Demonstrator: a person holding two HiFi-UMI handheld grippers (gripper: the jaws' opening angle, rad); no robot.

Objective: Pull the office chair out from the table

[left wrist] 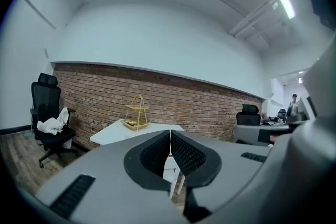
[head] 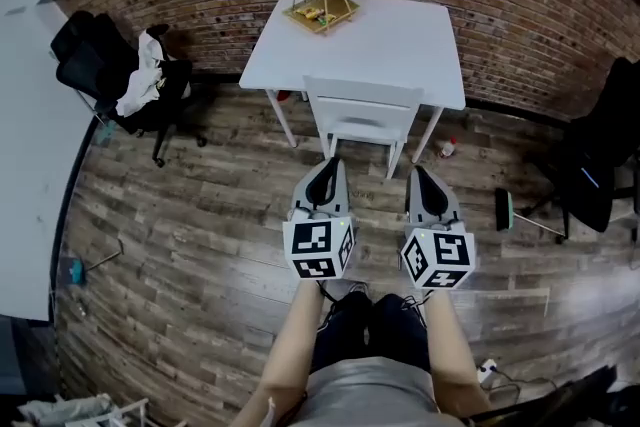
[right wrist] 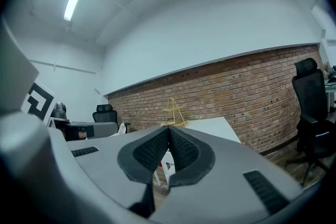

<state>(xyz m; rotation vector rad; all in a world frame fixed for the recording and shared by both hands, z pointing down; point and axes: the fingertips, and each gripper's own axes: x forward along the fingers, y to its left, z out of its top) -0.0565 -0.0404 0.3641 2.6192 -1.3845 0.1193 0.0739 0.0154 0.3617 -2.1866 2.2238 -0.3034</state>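
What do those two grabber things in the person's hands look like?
The left gripper and right gripper are matching grey shells that taper to a point, lined with black dimpled pads. Each carries a white cube printed with black square markers. No sleeves cover the person's arms.

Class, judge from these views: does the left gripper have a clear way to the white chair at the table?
Probably yes: nothing stands between the left gripper and the back of the white chair. The gripper's jaws are shut, though, and must open to grip.
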